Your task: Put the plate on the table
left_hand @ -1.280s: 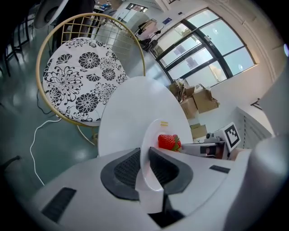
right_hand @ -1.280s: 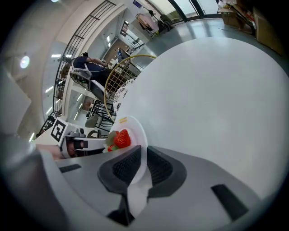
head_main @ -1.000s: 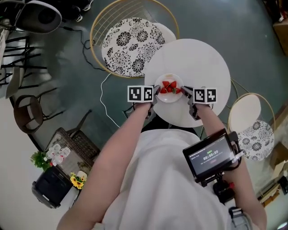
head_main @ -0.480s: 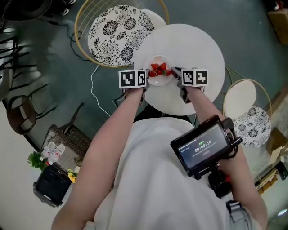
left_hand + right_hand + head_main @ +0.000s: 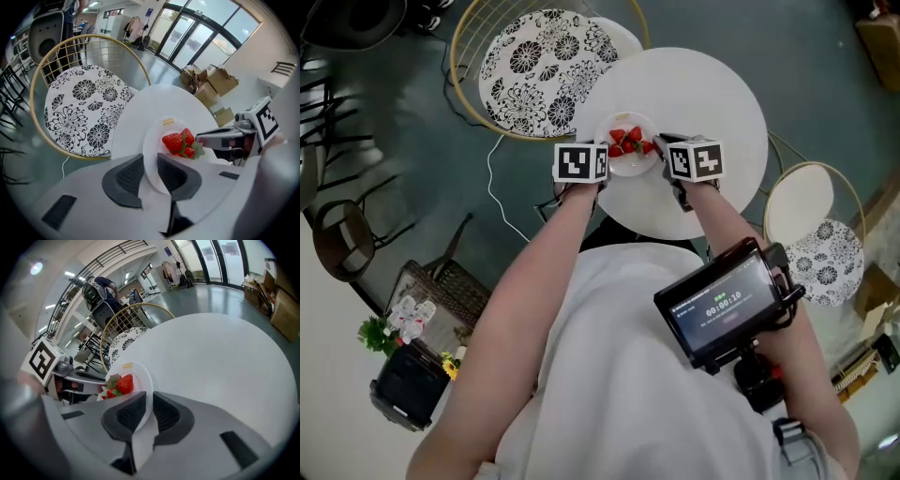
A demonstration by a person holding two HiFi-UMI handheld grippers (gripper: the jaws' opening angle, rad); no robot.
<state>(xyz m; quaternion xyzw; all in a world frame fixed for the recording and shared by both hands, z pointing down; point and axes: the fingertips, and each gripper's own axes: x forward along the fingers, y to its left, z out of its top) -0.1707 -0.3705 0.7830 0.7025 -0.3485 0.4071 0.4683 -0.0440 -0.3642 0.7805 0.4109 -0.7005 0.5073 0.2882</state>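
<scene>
Above the round white bench (image 5: 712, 84), the plate (image 5: 628, 169) is pinched at opposite rims, left tongs (image 5: 604, 161) and right tongs (image 5: 662, 150) each clamped on its edge. Should one side release first, the plate may tip and spill the strawberries (image 5: 628, 141).

White plate (image 5: 631, 168), red strawberries (image 5: 628, 142) with green leaves, white table (image 5: 712, 94). My left gripper (image 5: 608, 160) and right gripper (image 5: 660, 148) carry black-and-white square markers. The cushion (image 5: 534, 56) is black-and-white floral.

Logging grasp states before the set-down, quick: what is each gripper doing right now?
Left gripper: shut on one edge of the plate.
Right gripper: shut on the plate's opposite edge.
</scene>
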